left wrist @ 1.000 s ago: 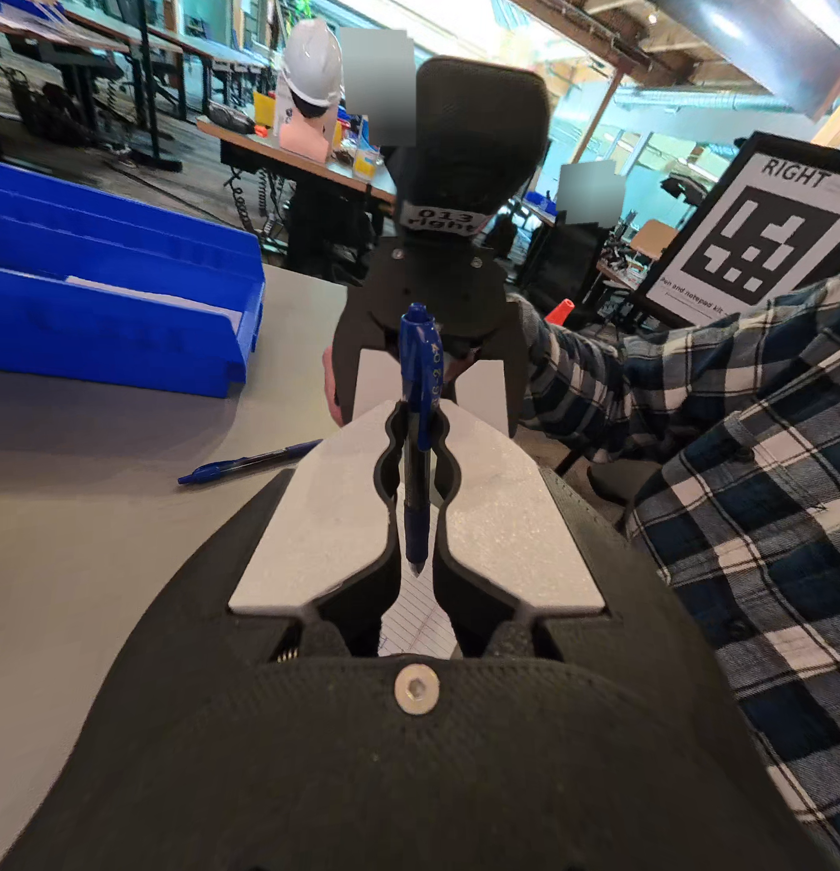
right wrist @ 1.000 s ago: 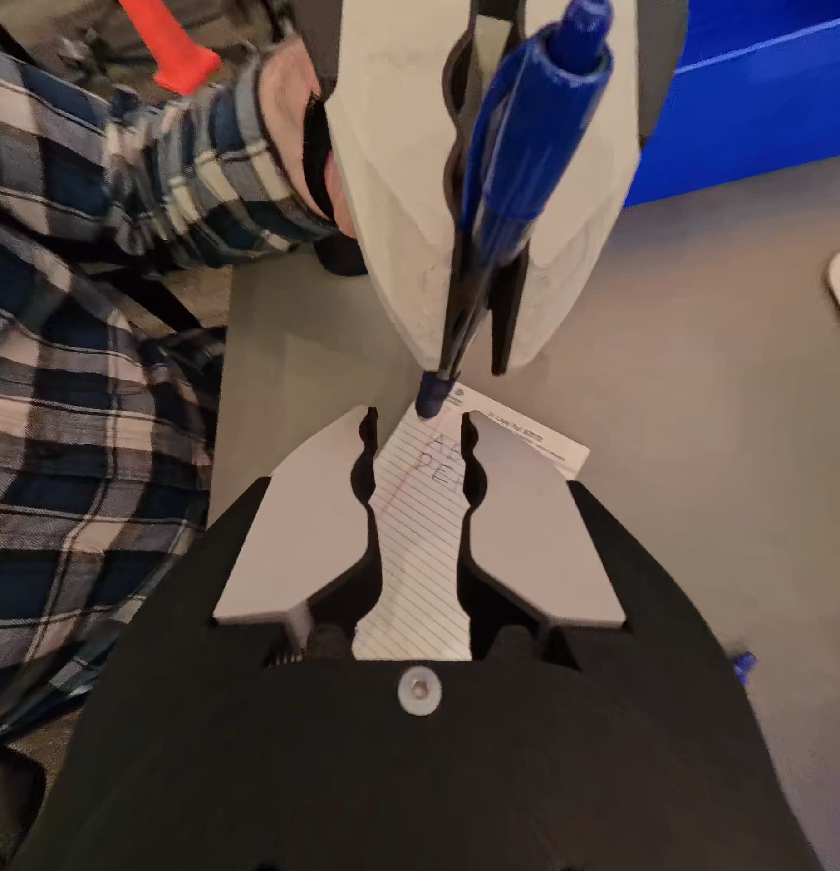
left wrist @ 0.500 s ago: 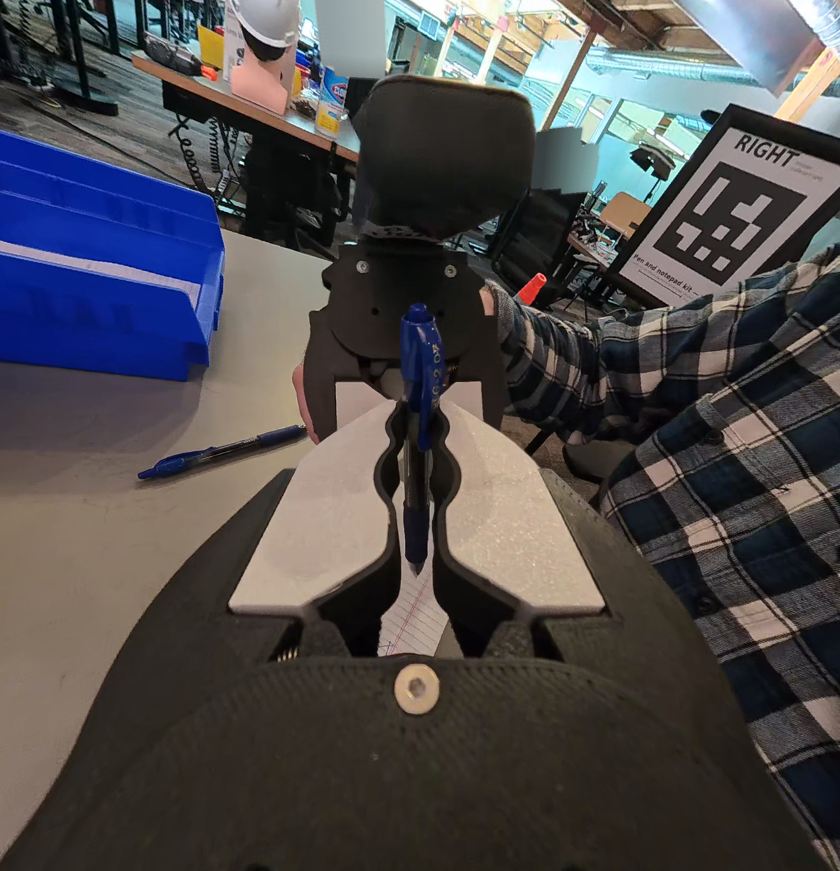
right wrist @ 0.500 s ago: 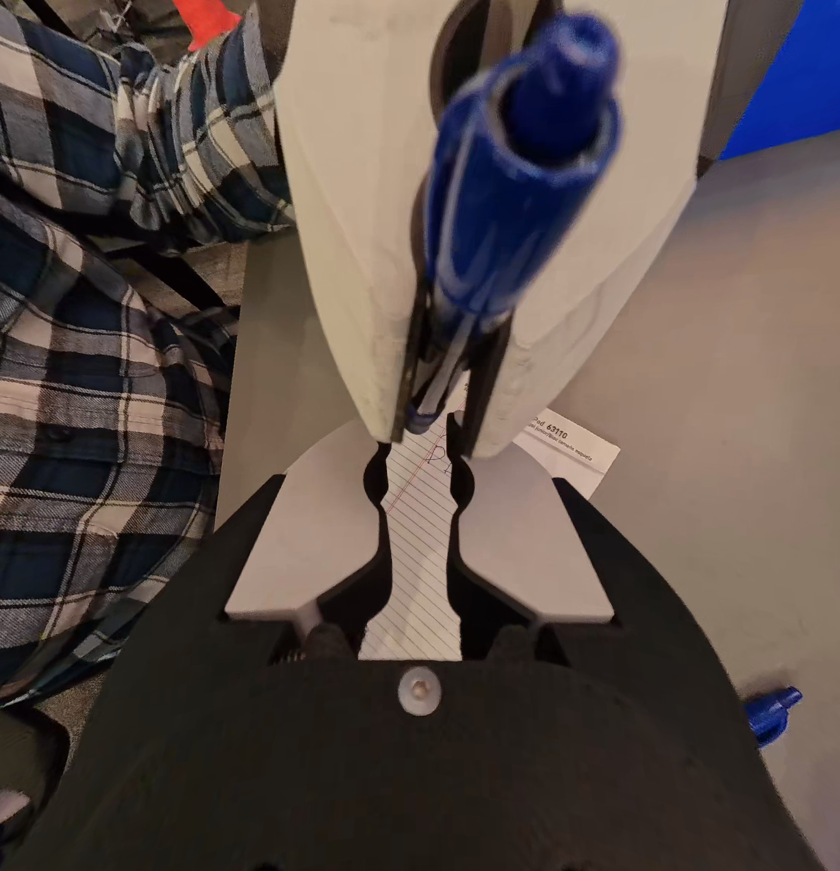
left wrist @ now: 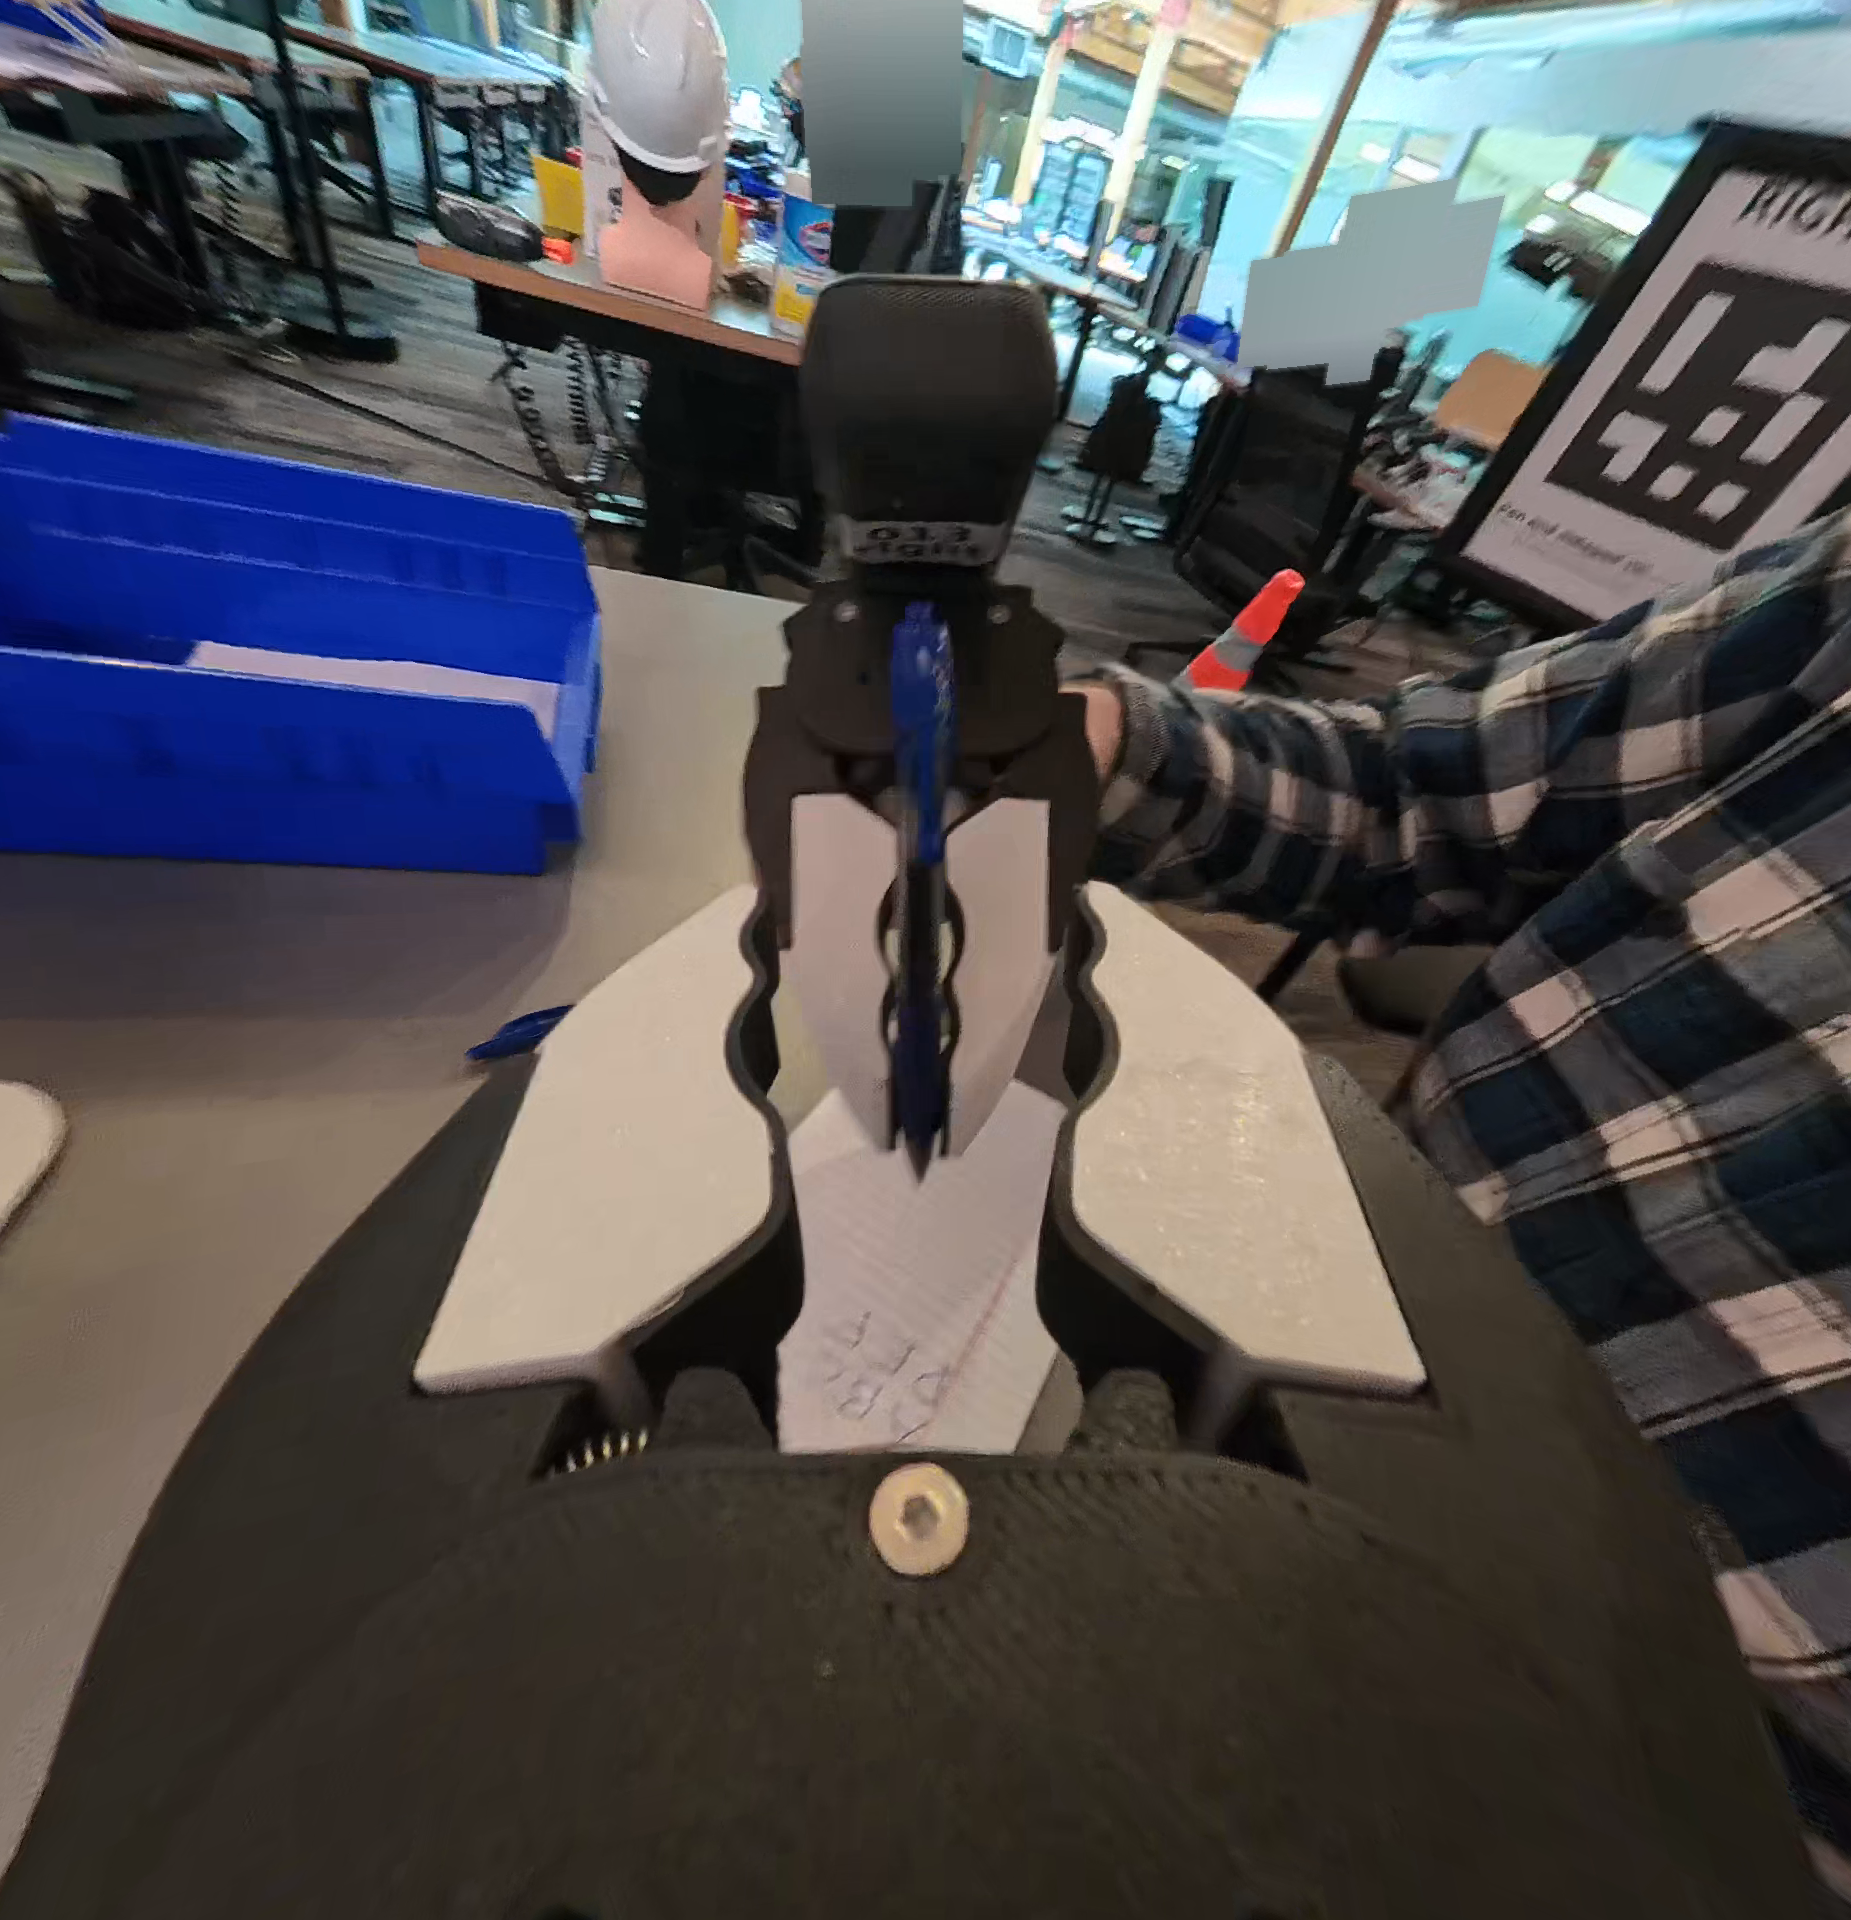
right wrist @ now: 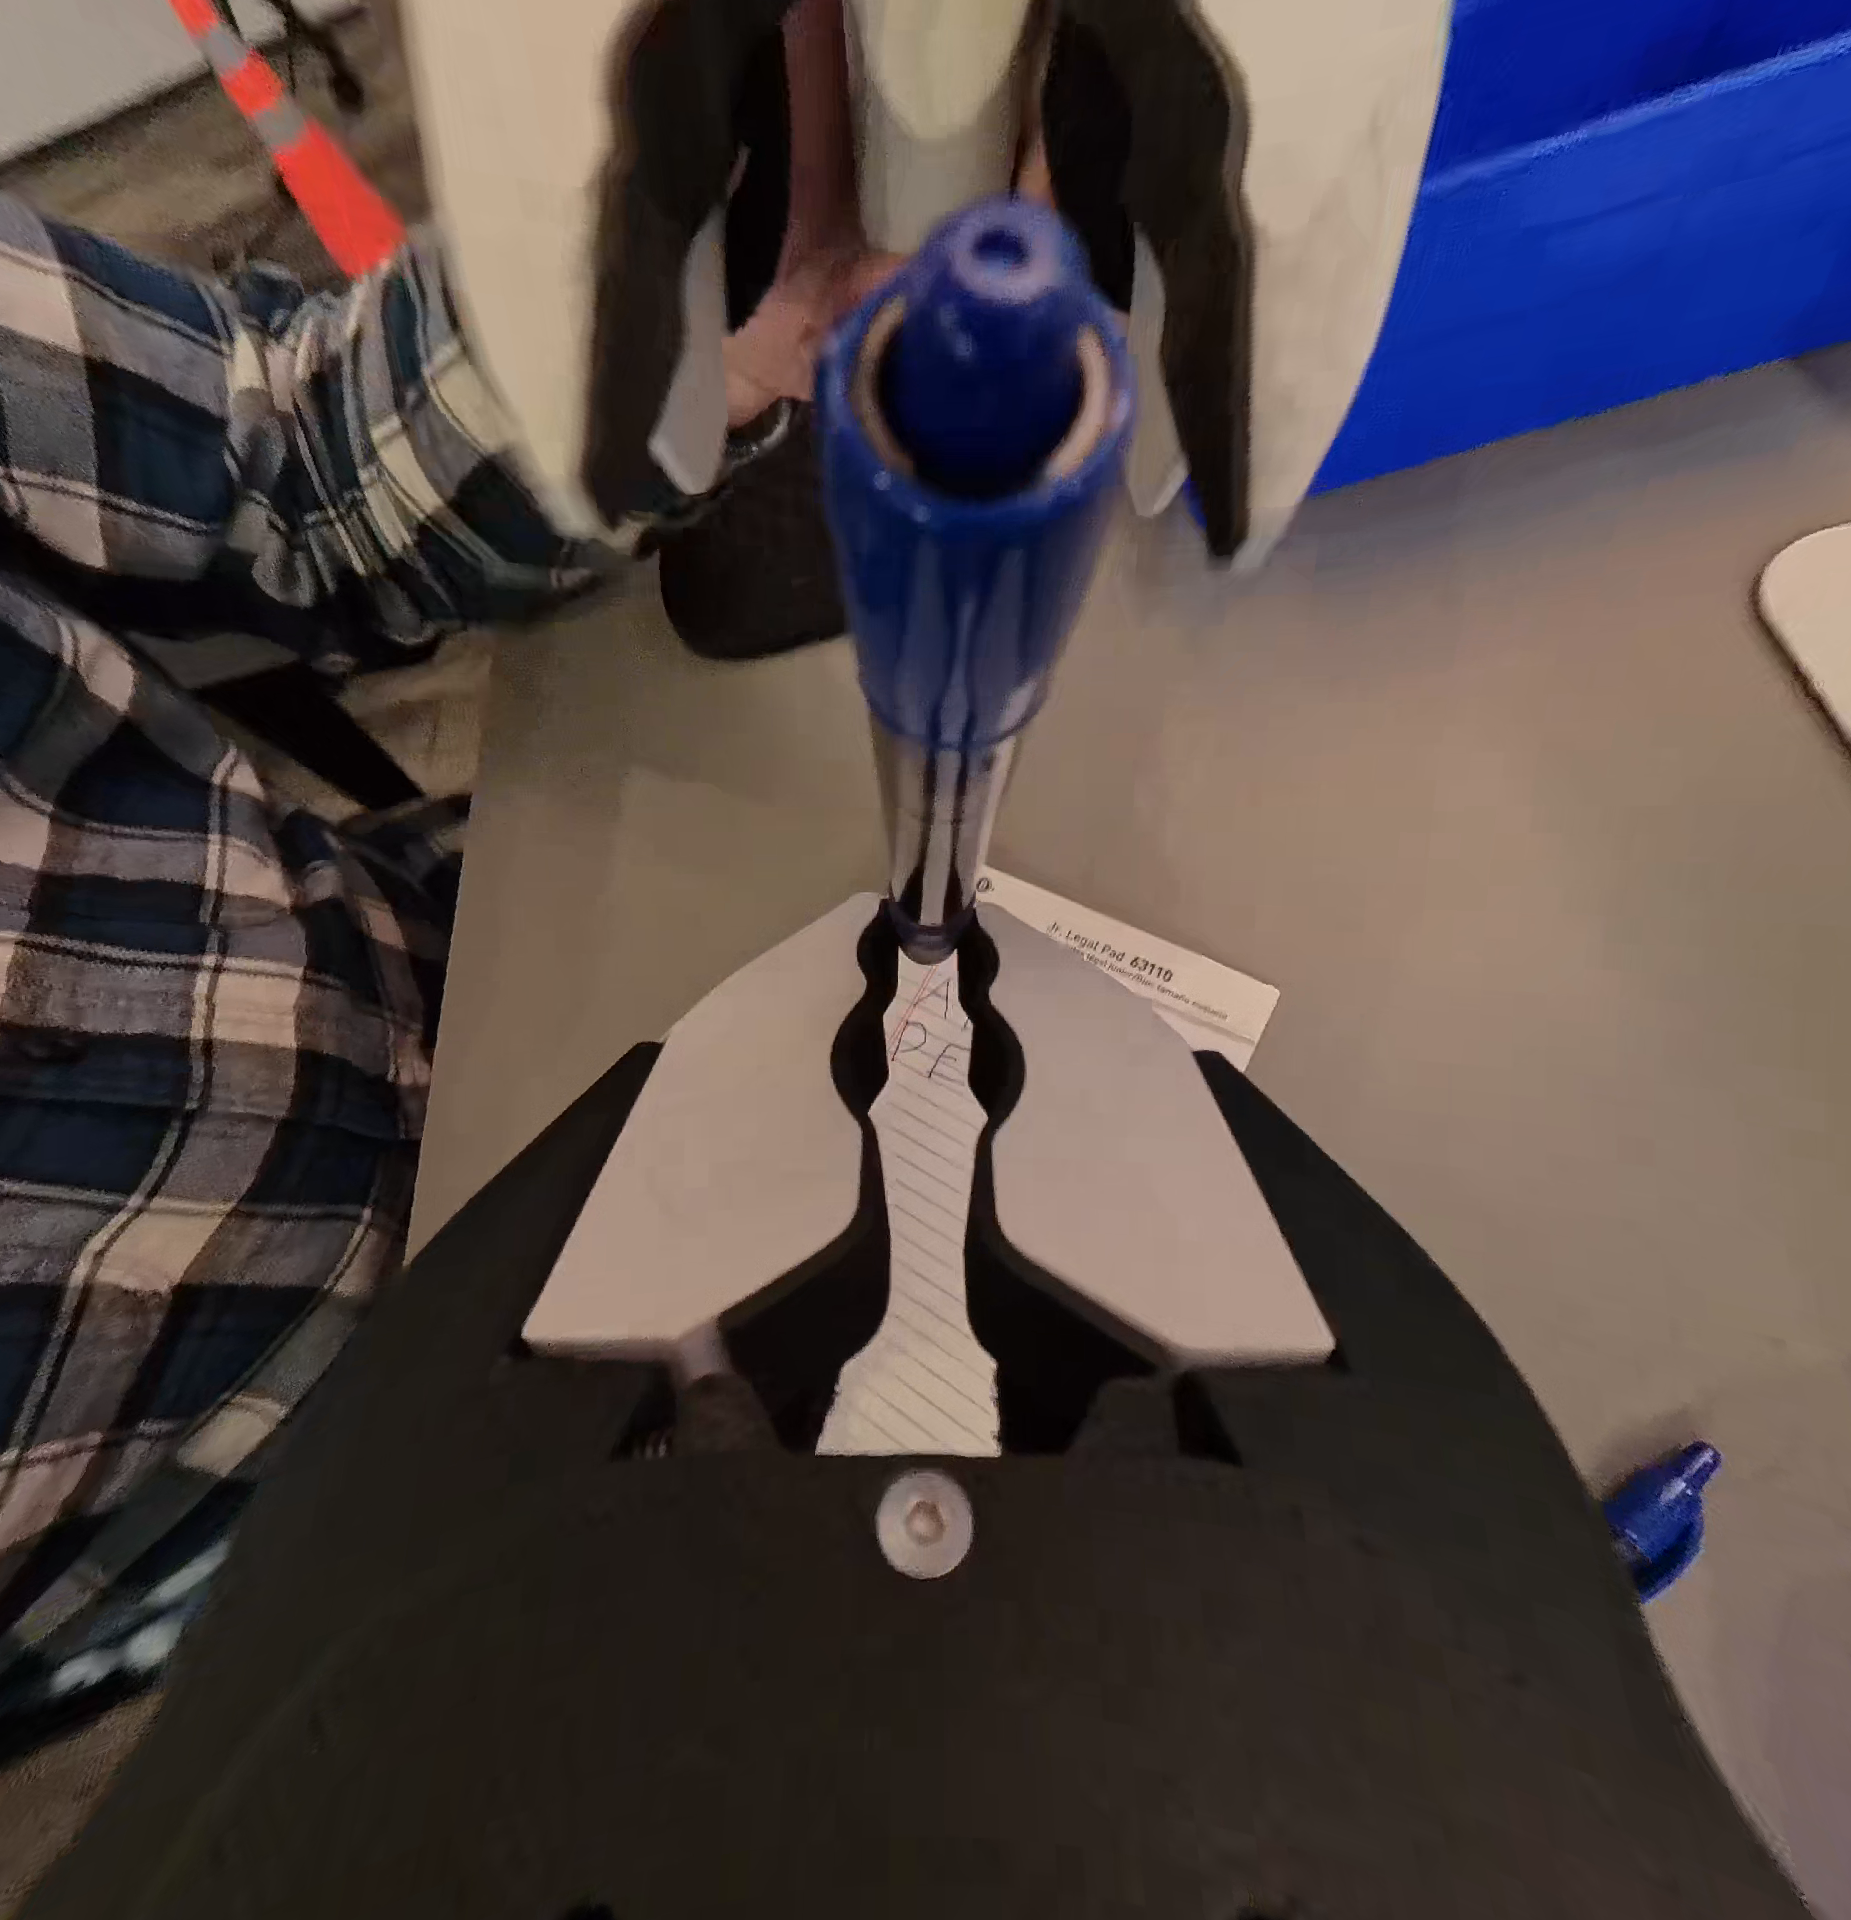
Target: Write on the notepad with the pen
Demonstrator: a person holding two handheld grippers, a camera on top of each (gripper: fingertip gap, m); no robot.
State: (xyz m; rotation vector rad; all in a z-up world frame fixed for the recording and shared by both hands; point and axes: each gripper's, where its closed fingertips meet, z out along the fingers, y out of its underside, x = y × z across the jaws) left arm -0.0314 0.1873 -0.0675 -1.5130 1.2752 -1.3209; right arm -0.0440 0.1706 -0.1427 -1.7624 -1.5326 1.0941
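The blue pen (left wrist: pixel 919 831) stands upright, tip down just above the notepad (left wrist: pixel 900 1288). My right gripper (left wrist: pixel 916 1132) faces the left wrist camera and is shut on the pen. In the right wrist view my right gripper (right wrist: pixel 926 920) pinches the pen (right wrist: pixel 962 582) low on its barrel at the fingertips, with the pen's top end toward the camera. The white lined notepad (right wrist: pixel 931 1195) lies under it and bears a few handwritten letters. My left gripper (left wrist: pixel 916 909) is open and empty, its fingers (right wrist: pixel 1316 260) spread on both sides of the right gripper.
A second blue pen (left wrist: pixel 516 1034) lies on the grey table (left wrist: pixel 225 1039); it also shows in the right wrist view (right wrist: pixel 1664 1507). A blue bin (left wrist: pixel 277 727) stands at the far left. A white flat object (left wrist: pixel 1 1153) lies at the table's left. A person's plaid sleeve (left wrist: pixel 1523 831) reaches in from the right. The gap from one gripper's tips to the other's is roughly 8 cm.
The pen has passed from my left gripper to my right gripper. My left gripper has opened and drawn back. My right gripper has shut on the pen.
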